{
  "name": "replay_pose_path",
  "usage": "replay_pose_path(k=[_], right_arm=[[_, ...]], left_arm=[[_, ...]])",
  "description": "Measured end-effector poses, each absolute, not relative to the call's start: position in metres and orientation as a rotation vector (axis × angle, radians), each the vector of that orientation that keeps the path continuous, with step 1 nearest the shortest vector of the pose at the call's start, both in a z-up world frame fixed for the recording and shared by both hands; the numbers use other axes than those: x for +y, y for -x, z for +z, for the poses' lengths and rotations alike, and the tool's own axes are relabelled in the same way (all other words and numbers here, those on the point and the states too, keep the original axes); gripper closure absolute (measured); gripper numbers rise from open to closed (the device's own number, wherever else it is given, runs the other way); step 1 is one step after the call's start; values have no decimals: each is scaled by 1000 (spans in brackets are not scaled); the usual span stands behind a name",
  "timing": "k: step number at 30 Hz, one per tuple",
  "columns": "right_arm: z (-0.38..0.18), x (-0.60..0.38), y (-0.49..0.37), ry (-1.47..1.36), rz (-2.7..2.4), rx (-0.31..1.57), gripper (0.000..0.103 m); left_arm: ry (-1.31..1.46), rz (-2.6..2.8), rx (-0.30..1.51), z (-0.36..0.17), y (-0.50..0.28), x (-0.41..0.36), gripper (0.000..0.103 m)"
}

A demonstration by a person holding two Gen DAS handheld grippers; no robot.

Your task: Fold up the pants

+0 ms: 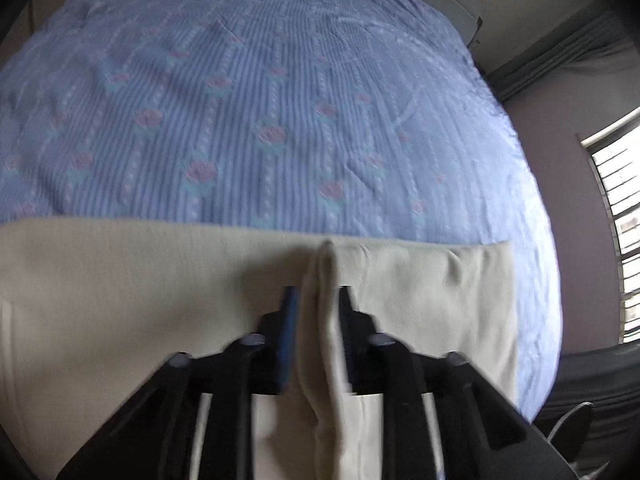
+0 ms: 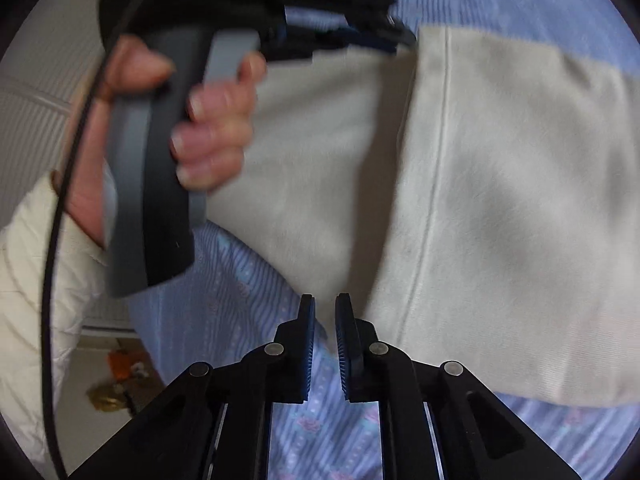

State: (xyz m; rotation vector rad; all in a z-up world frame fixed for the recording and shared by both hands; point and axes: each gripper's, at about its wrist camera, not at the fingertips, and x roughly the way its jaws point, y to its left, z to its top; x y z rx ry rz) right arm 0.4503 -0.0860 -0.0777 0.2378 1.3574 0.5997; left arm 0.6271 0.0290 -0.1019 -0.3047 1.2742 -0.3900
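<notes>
Cream pants [image 1: 420, 300] lie flat across the near part of the blue flowered bedspread [image 1: 260, 100]. My left gripper [image 1: 316, 300] is shut on a raised ridge of the cream cloth, which stands up between its two fingers. In the right wrist view the pants [image 2: 500, 200] spread up and to the right. A hand [image 2: 216, 128] holds the left gripper [image 2: 372, 40] at their far edge. My right gripper [image 2: 325, 316] hangs at the pants' near corner. Its jaws stand a narrow gap apart, with bedspread showing through and no cloth pinched.
A window [image 1: 616, 232] and a grey wall lie right of the bed, with a dark seat [image 1: 592, 392] below them. Off the bed's left edge the floor holds an orange object [image 2: 124, 364]. A cream sleeve [image 2: 36, 280] and a black cable [image 2: 50, 280] run along the left.
</notes>
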Motion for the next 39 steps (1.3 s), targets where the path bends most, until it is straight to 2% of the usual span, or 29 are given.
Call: replay_pose_path(k=[1, 2, 3, 5, 12, 14, 19, 24, 28, 32, 36, 39], right_arm=[[-70, -88, -446, -210, 590, 1330, 77], [-64, -89, -442, -184, 572, 1306, 64], [-62, -90, -441, -166, 551, 1296, 60], [-65, -91, -442, -157, 513, 1288, 59], [-101, -94, -465, -252, 458, 1401, 59], [-107, -91, -467, -276, 454, 1412, 59], [-110, -81, -467, -260, 490, 1392, 59], [-120, -79, -455, -257, 522, 1433, 59], [-122, -76, -471, -249, 533, 1444, 59], [-112, -80, -453, -228, 546, 1441, 57], [-91, -80, -446, -340, 615, 1465, 56], [-61, -71, -430, -251, 679, 1406, 56]], left_arm=[[310, -388, 1269, -103, -624, 27, 63], [304, -391, 1264, -103, -622, 28, 62], [297, -400, 1266, -105, -623, 27, 61], [276, -400, 1277, -112, -627, 16, 56], [266, -431, 1343, -143, -647, 1, 56], [341, -466, 1370, -145, -650, 0, 84], [448, -539, 1204, -102, -646, 9, 88], [453, -422, 1284, -137, -654, 20, 87], [461, -378, 1275, -137, -647, 23, 79], [331, -263, 1177, -102, -638, 29, 60], [277, -150, 1090, -61, -615, 60, 58], [267, -86, 1038, -34, -585, 87, 46]])
